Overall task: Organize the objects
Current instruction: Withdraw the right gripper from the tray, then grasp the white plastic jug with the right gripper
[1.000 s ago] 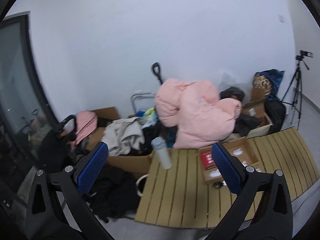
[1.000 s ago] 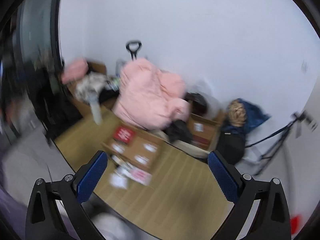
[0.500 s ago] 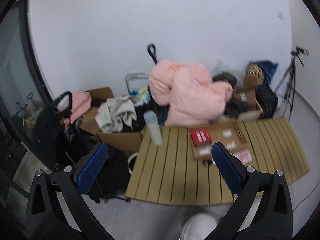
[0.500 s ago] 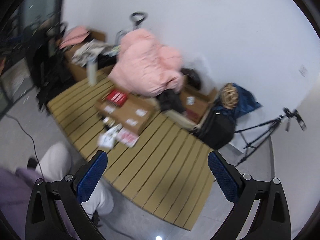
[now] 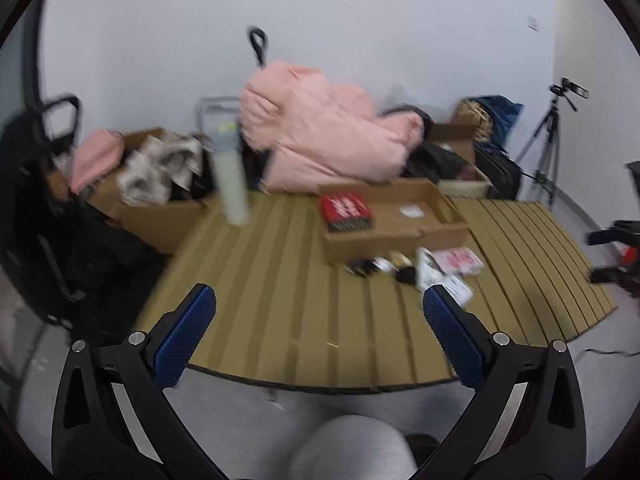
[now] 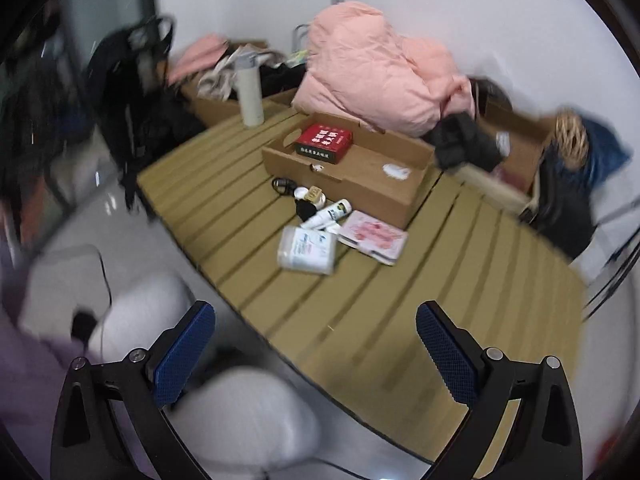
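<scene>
- Left wrist view: left gripper [image 5: 318, 310] spread wide with nothing between the blue pads [image 5: 184, 334], hanging over the near edge of the slatted mat [image 5: 280, 280].
- Open box [image 5: 394, 218] toward the mat's far edge, right of middle; red pack [image 5: 346, 210] lying in its left end.
- Blurred small items [image 5: 400, 268] strewn on the mat just in front of the box — too smeared to tell apart here; pink booklet [image 5: 460, 260] beside them to the right.
- White bottle [image 5: 232, 184] upright near the far left corner of the mat.
- Pink jacket [image 5: 324, 142] heaped behind the box, against the wall; tripod [image 5: 548, 140] off to the right.
- Right wrist view: right gripper [image 6: 316, 332] also spread, pinching nothing, held above the mat's [image 6: 360, 300] near edge.
- Box [image 6: 360, 172] at mid-mat toward the back, red pack [image 6: 325, 143] inside at its left end, a white scrap [image 6: 396, 171] at its right end.
- On the mat just before the box's front wall: black cord [image 6: 283, 185], small jar [image 6: 314, 194], white tube [image 6: 328, 214], white tissue pack [image 6: 307, 250] nearest the near edge, pink booklet [image 6: 374, 236] touching the tube's right side.
- Bottle [image 6: 249, 94] upright at the far left corner; jacket [image 6: 380, 72] behind the box.
- Pale trouser knees [image 6: 240, 412] — low in frame, off the mat's near edge.
</scene>
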